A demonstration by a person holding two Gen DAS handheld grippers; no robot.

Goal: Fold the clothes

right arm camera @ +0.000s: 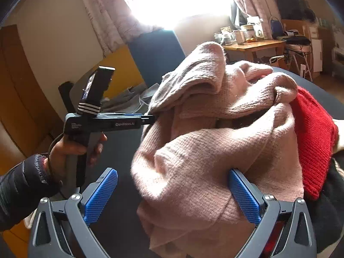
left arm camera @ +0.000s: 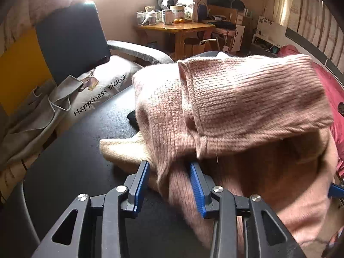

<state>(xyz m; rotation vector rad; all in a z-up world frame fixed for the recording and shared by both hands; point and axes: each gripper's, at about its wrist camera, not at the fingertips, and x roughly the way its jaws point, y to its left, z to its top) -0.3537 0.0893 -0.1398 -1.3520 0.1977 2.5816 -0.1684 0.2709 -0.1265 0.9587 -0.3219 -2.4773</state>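
Observation:
A pink knit sweater (left arm camera: 236,99) is bunched up above the black table (left arm camera: 86,161). In the left wrist view my left gripper (left arm camera: 169,163) has a hanging fold of the sweater between its blue pads and is shut on it. The right wrist view shows that gripper (right arm camera: 148,118) from the side, its tip buried in the sweater (right arm camera: 204,150), with a hand (right arm camera: 75,150) on its handle. My right gripper (right arm camera: 172,172) stands wide open. The sweater's lower bulk lies against its right pad and clear of its left pad.
A cream garment (left arm camera: 122,150) lies on the table under the sweater. A red knit garment (right arm camera: 311,139) and a black one (right arm camera: 329,215) sit to the right. A grey tote bag (left arm camera: 96,90) and a chair (left arm camera: 71,38) stand at the left, a cluttered wooden table (left arm camera: 176,28) behind.

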